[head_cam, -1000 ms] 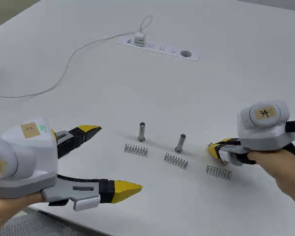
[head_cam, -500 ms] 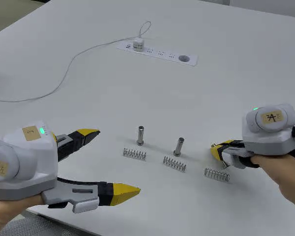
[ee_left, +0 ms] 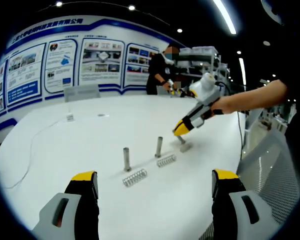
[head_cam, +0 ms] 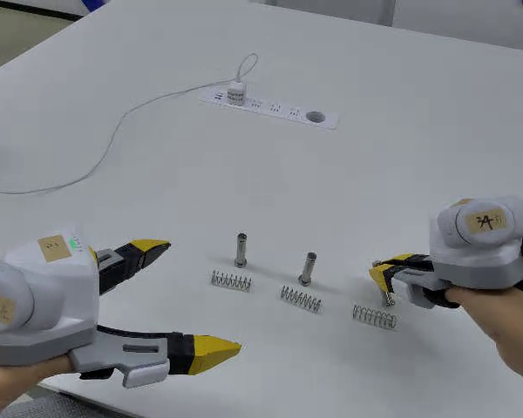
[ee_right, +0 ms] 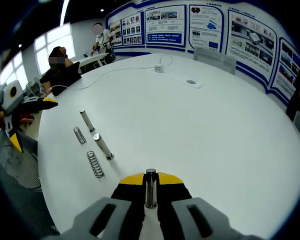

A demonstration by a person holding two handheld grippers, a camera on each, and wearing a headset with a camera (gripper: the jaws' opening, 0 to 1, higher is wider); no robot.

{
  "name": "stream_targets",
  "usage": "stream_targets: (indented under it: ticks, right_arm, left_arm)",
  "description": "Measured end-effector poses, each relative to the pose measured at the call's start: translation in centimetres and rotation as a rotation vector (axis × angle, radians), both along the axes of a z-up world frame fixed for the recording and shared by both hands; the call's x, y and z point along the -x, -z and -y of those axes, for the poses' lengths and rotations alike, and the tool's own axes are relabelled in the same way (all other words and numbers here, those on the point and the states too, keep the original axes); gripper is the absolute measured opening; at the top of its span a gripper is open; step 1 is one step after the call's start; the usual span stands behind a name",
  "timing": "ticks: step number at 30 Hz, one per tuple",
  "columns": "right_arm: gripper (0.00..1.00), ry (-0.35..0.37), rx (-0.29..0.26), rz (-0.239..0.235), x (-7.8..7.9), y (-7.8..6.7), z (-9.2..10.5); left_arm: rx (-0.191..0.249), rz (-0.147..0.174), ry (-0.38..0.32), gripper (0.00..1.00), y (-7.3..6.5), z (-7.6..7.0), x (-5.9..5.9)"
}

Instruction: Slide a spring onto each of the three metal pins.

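Two metal pins (head_cam: 241,248) (head_cam: 308,267) stand upright on the white table (head_cam: 375,174). A spring lies in front of each: the left spring (head_cam: 230,280) and the middle spring (head_cam: 300,299). My right gripper (head_cam: 387,275) is shut on the third pin (head_cam: 386,294), just above the right spring (head_cam: 373,316). In the right gripper view that pin (ee_right: 150,192) stands between the yellow jaw tips of the right gripper (ee_right: 150,179). My left gripper (head_cam: 187,300) is open near the table's front left, with nothing between its jaws. In the left gripper view the left gripper (ee_left: 155,182) faces the pins (ee_left: 126,159).
A white power strip (head_cam: 270,106) with a plug (head_cam: 236,91) lies at the back, and its cable (head_cam: 113,139) runs off to the left. The table's front edge (head_cam: 52,383) is under my left gripper. People stand beyond the table's far edge (ee_left: 162,70).
The head camera has shifted, so the whole scene sits lower and further left. The right gripper stays shut on the pin by the right spring. The left gripper stays open.
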State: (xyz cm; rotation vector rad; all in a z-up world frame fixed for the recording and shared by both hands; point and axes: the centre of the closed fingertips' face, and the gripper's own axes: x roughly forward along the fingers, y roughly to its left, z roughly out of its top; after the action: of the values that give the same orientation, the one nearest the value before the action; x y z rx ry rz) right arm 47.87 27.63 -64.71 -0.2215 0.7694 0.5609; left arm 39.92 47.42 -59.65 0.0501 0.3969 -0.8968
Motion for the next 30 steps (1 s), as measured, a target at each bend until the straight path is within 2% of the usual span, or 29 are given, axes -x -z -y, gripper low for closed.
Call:
stream_targets:
  ticks: [14,23,28,30]
  right_arm:
    - [0.08,0.012,-0.010,0.023,0.4,-1.0,0.4]
    - [0.08,0.017,-0.024,0.031,0.6,-1.0,0.3]
    - [0.08,0.023,-0.025,0.057,0.9,-1.0,0.4]
    - [0.08,0.022,-0.033,0.089,1.0,-1.1,0.3]
  left_arm:
    - [-0.008,-0.005,0.006,0.96,0.2,0.1,0.1]
    - [-0.007,-0.013,0.009,0.96,0.2,0.2,0.3]
    - [-0.013,-0.013,0.006,0.96,0.3,0.2,0.2]
    - [-0.016,-0.014,0.006,0.96,0.3,0.1,0.3]
